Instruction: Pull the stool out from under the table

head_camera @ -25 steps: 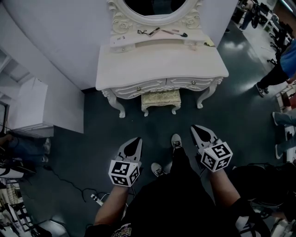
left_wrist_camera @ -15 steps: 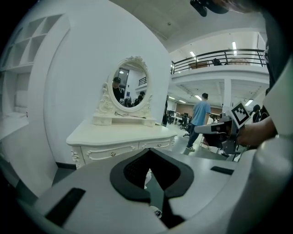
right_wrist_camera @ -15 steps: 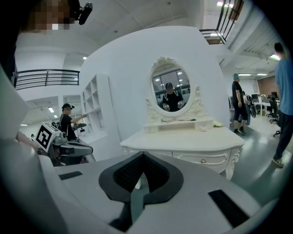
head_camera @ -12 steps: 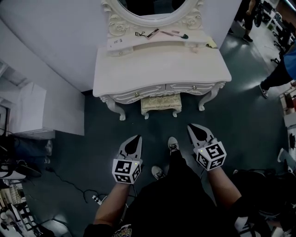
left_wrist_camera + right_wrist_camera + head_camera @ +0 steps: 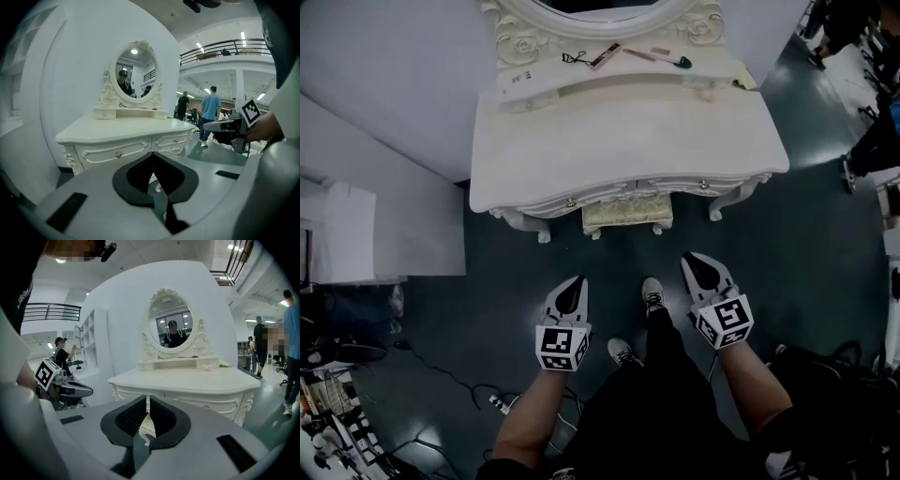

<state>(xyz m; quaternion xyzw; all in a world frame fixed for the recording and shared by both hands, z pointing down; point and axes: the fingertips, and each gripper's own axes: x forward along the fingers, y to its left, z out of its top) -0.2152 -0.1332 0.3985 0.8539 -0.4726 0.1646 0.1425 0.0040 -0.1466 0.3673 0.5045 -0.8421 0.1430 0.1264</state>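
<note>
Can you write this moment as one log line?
stool: under table, untouched | left gripper: shut, empty | right gripper: shut, empty | pull: not started

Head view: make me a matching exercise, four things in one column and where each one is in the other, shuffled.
1 stool
2 mirror
3 left gripper
4 right gripper

A over the floor, right of the shoes
B under the dressing table
C at the table's back edge
D over the floor, left of the shoes

Pairs: 1-B, 2-C, 3-D, 4-A
</note>
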